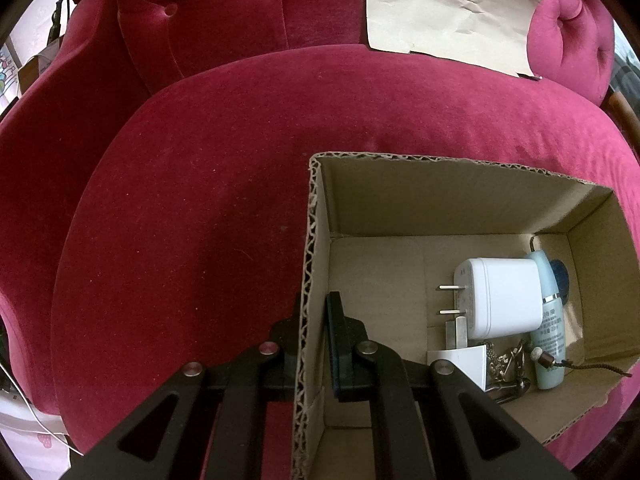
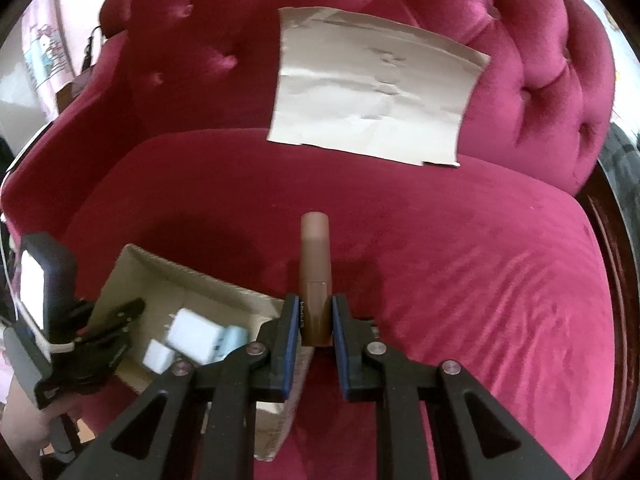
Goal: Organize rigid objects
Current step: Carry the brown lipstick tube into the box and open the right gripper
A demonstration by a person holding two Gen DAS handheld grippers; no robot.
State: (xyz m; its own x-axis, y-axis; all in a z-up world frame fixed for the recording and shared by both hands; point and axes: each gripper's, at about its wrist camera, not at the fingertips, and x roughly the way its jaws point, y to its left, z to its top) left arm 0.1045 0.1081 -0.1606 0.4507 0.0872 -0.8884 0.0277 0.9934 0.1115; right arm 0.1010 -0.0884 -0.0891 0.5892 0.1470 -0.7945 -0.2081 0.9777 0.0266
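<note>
An open cardboard box [image 1: 460, 192] sits on the red velvet seat. My left gripper [image 1: 316, 320] is shut on the box's left wall, one finger inside and one outside. Inside lie a white plug charger [image 1: 500, 300], a pale blue bottle [image 1: 554, 332], a small white adapter [image 1: 460, 360] and a beaded trinket [image 1: 512, 360]. My right gripper [image 2: 316, 316] is shut on a brown tube [image 2: 316, 264], held pointing forward above the seat, just right of the box [image 2: 192, 280]. The left gripper [image 2: 116, 320] shows at the box's left.
A creased sheet of brown paper [image 2: 372, 92] leans against the tufted backrest; it also shows in the left wrist view [image 1: 448, 8]. Bare red cushion [image 2: 460, 260] lies right of the box. A dark wooden frame edge [image 2: 612, 240] runs down the right.
</note>
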